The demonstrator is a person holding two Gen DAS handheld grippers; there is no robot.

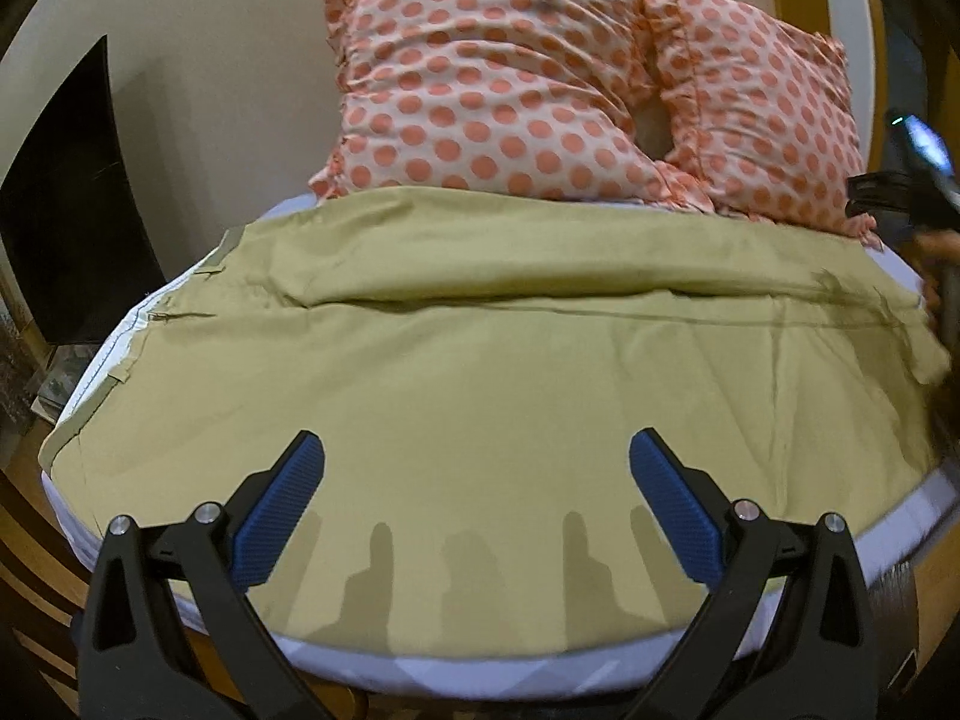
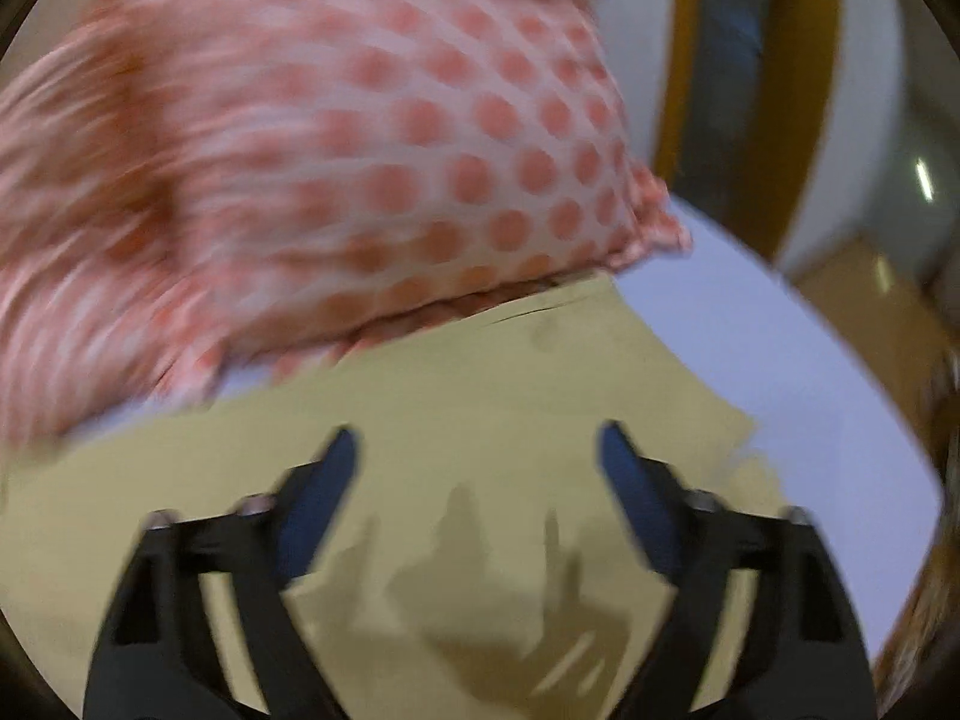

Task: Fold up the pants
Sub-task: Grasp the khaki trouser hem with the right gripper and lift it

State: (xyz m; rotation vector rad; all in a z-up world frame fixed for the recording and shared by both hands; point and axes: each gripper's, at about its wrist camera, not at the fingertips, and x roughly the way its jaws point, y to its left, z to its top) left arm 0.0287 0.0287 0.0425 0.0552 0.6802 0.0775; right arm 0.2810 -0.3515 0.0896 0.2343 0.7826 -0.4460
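Two dotted pillows (image 1: 576,84) stand at the head of the bed (image 1: 420,669), and the olive pants (image 1: 480,360) lie spread over most of the white sheet in front of them. The pants are on the bed, with the waistband at the left edge in the left wrist view and the leg ends toward the right side. One long crease runs across the cloth, so it seems that one leg is already laid over the other, though I cannot be sure of this.

My judgement is that the task is near its beginning: the lengthwise fold looks done, and the crosswise fold is not yet made. The next move calls for a grasp at one end of the pants with both tools, taking all layers together, and then carrying this end over to the other end without dragging the lower cloth.

The left hand-held gripper (image 1: 477,459) hovers over the near part of the pants, its blue pads wide apart, holding nothing. The right hand-held gripper (image 2: 477,450) is over the leg end, near the corner of the pillow (image 2: 336,138); its view is blurred, but its jaws are also spread and empty. Both point forward and slightly downward at the cloth.
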